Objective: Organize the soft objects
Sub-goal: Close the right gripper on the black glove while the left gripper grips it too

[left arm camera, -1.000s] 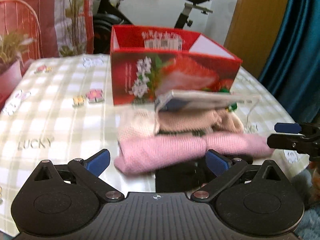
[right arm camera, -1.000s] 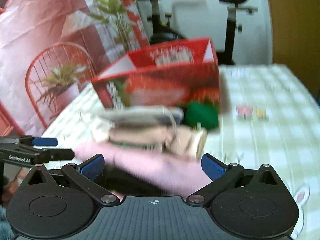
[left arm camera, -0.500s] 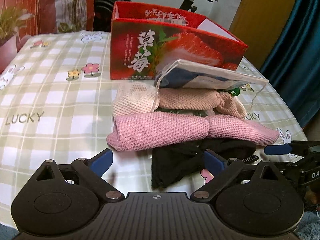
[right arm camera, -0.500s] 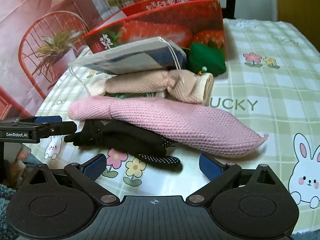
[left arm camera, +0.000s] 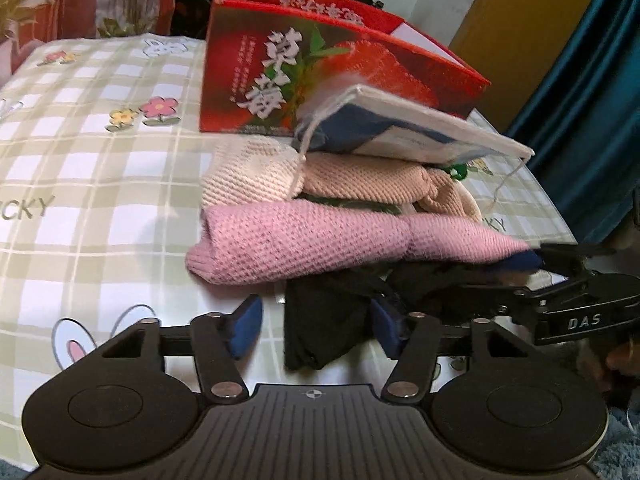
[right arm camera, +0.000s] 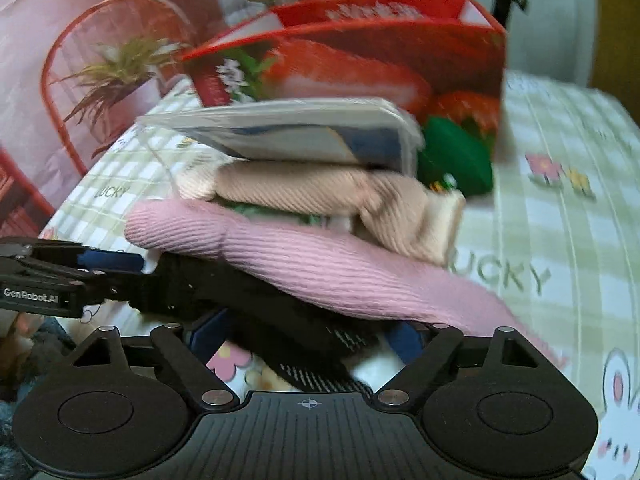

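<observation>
A stack of soft things lies on the checked tablecloth: a white and blue pouch on top, a beige knit and a cream knit below it, then a pink knit, with a black garment at the bottom. My left gripper straddles the black garment's near end, its jaws closing; the left pad stands clear of the cloth. From the other side my right gripper is closing around the dotted black fabric under the pink knit.
A red strawberry box stands open-topped just behind the stack, with a green soft item beside it. A potted plant and a red chair stand past the table's far side. A blue curtain hangs to the right.
Both grippers have sunk and come closer to the foot of the stack. Their jaws have narrowed around the black garment, which now lies between the pads in each view.
</observation>
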